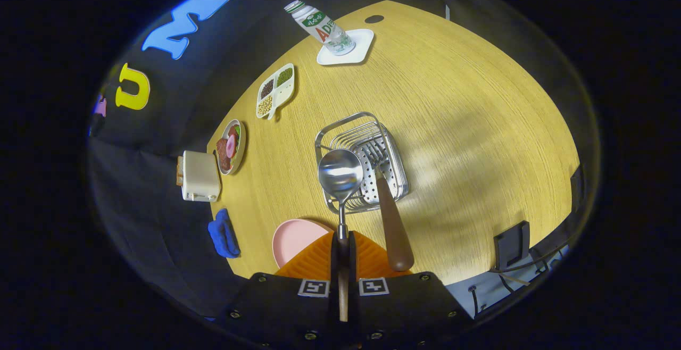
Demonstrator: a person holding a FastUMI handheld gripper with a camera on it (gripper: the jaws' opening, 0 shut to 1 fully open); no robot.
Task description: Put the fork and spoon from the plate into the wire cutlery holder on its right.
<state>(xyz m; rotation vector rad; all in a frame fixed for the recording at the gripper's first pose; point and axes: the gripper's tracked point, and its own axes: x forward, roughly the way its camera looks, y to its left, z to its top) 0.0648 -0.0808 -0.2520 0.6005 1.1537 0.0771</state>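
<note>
**A:** What is the gripper (343, 257) doing in the gripper view?

**B:** Its two fingers are squeezed almost together at the bottom middle of the frame. They pinch the thin handle of the spoon (340, 174) from both sides. The spoon sticks up from the fingers, and its shiny bowl is in the middle of the frame.

**A:** Where is the spoon's bowl?

**B:** It is up in front of the wire cutlery holder (367, 158), over the holder's near left edge. I cannot tell if it touches the wire.

**A:** And the fork (391, 206)?

**B:** Its prongs are in the holder, right of the spoon. Its brown handle leans out over the holder's near rim, down toward the lower middle of the frame.

**A:** What about the plate (295, 238)?

**B:** It is pink, at the lower left of the fingers. It lies on an orange mat (367, 259) just behind the fingers.

**A:** What else is on the table (479, 126)?

**B:** A blue cloth (223, 233) and a toaster (199, 175) are at the left edge. A small dish of food (230, 147) is next to the toaster. Higher up is a tray of beans (275, 90). A bottle (319, 26) stands on a white coaster (348, 49) at the top middle.
</note>
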